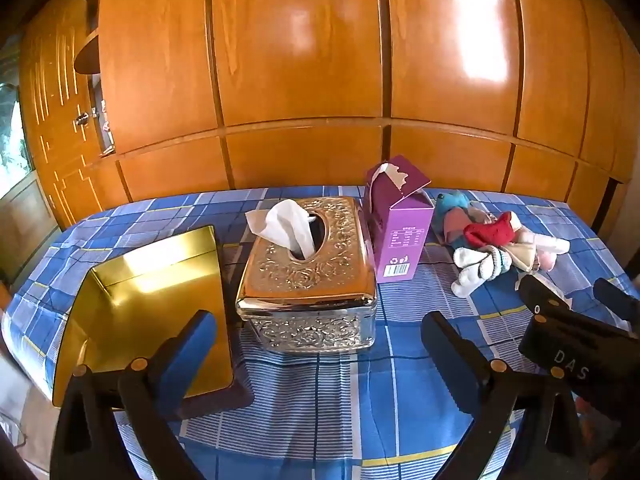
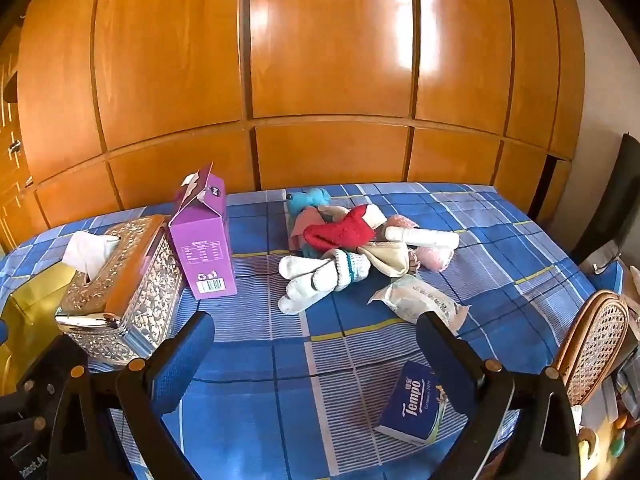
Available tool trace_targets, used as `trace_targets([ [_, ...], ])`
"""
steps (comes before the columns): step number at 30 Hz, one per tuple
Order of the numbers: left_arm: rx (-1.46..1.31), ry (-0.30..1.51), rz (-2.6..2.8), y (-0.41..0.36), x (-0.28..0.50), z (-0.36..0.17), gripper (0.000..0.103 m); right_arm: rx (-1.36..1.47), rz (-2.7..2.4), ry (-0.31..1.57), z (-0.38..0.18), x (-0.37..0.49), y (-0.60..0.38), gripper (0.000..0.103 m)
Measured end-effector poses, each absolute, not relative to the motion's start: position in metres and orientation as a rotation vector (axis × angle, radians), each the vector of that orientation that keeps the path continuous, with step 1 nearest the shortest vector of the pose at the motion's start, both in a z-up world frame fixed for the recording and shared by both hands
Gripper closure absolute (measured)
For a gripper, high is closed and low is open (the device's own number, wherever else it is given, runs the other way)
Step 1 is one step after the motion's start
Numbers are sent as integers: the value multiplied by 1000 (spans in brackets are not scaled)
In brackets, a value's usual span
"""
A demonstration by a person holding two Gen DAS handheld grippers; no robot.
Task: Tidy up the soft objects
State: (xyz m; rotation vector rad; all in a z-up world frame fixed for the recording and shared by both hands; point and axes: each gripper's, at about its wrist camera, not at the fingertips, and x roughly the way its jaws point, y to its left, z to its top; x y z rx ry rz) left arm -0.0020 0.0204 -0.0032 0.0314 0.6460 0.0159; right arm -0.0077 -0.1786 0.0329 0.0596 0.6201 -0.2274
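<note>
I have both grippers hanging over the blue checked tablecloth (image 2: 256,360), tilted down toward it. The left gripper (image 1: 320,344) has its fingers spread as wide as they go, with nothing between them but bare cloth. The right gripper (image 2: 316,344) stands just as wide and holds nothing either.

The soft things lie in one heap (image 2: 360,244) toward the far side of the table, ahead of my right gripper and well apart from it. In it I make out a blue plush toy (image 2: 308,200) at the back, a red knitted piece (image 2: 340,232) draped over the middle, and white socks (image 2: 312,276) bundled at the near edge, one with a teal stripe on its cuff. There is pale pink cloth on the heap's right side, though I cannot tell just what it is. A crinkled plastic packet (image 2: 420,300) lies just beside the heap on the near side, and a blue pack of tissues (image 2: 412,404) sits nearer still, close to my right finger.

Left of the heap stands a purple carton (image 1: 396,232) with its top torn open. Touching or nearly touching it is an embossed metal tissue box (image 1: 308,276) with a white tissue poking out. Further left, an open gold tin (image 1: 148,304) stands ahead of my left finger. Wooden panels (image 1: 300,60) run behind the table.
</note>
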Motion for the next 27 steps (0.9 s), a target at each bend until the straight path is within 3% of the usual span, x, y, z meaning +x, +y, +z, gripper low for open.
trace_targets([
  [27, 23, 639, -5, 21, -10, -2, 0, 67, -273, 607, 42, -11, -202, 1],
])
